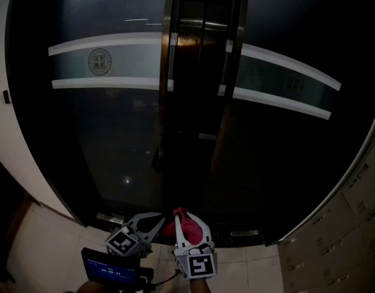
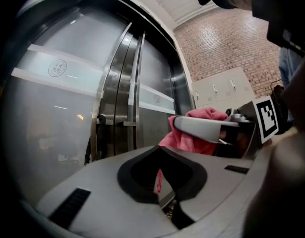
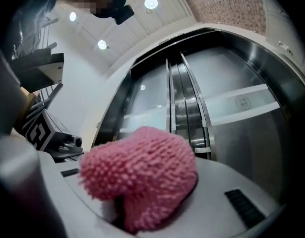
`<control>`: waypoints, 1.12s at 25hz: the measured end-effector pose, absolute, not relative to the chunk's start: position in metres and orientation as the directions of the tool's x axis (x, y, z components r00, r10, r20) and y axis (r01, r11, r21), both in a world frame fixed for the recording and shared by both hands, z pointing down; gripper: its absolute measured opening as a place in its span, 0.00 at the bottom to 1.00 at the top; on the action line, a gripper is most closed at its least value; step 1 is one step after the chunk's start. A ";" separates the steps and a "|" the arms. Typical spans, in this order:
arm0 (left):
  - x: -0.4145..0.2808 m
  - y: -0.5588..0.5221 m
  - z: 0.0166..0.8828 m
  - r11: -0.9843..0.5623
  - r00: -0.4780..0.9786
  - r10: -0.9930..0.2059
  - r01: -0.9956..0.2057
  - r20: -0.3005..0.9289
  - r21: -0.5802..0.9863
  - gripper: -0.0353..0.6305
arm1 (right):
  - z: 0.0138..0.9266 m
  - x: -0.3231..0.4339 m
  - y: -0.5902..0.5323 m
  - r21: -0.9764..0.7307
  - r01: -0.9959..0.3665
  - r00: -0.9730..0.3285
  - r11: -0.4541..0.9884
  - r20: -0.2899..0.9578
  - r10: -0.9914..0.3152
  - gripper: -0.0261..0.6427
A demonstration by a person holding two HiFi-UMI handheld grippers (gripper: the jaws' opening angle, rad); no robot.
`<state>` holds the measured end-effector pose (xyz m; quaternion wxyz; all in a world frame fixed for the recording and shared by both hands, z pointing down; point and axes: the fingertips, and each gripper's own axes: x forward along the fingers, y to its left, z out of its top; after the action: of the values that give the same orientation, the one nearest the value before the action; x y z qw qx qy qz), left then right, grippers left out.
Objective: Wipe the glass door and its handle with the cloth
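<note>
R gripper (image 1: 188, 220) jaws clamp the fluffy pink microfibre cloth (image 3: 142, 182), bunched past the tips as a wiping pad. L gripper (image 2: 161, 170) jaws look together, prob. empty, just beside it. Both sit low, near; dark glass door (image 1: 108, 139) w/ tall steel handle (image 1: 170, 66) lies far, not yet touched.

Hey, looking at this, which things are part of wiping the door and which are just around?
For the job: pink cloth, held in the right gripper; glass door; door handle.
Just around: lockers; brick wall; small lit screen.
</note>
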<state>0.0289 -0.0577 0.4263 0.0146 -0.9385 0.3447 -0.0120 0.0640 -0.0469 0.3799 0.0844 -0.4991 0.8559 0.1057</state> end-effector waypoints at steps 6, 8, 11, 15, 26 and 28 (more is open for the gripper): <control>0.030 -0.062 0.416 -0.740 0.741 -0.672 -0.671 0.000 -0.035 0.06 | 0.376 0.057 -0.044 0.105 -0.853 -0.521 0.512 -0.256 -0.814 0.13; 0.028 -0.063 0.412 -0.728 0.729 -0.685 -0.685 -0.011 -0.031 0.06 | 0.375 0.056 -0.043 0.103 -0.851 -0.522 0.515 -0.258 -0.813 0.13; 0.026 -0.065 0.410 -0.715 0.715 -0.698 -0.699 -0.018 -0.031 0.06 | 0.376 0.056 -0.043 0.098 -0.850 -0.523 0.517 -0.262 -0.811 0.13; 0.025 -0.065 0.414 -0.713 0.713 -0.701 -0.701 0.001 -0.023 0.06 | 0.378 0.054 -0.042 0.096 -0.846 -0.531 0.525 -0.253 -0.809 0.12; 0.022 -0.065 0.418 -0.721 0.721 -0.693 -0.692 0.014 -0.029 0.06 | 0.379 0.053 -0.047 0.108 -0.852 -0.523 0.513 -0.234 -0.819 0.12; 0.021 -0.065 0.417 -0.720 0.720 -0.694 -0.694 0.014 -0.026 0.06 | 0.379 0.051 -0.047 0.109 -0.850 -0.526 0.515 -0.233 -0.818 0.12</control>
<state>0.0210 -0.0653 0.4175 0.0093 -0.9273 0.3741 -0.0112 0.0512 -0.0474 0.3792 0.0759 -0.4811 0.8670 0.1050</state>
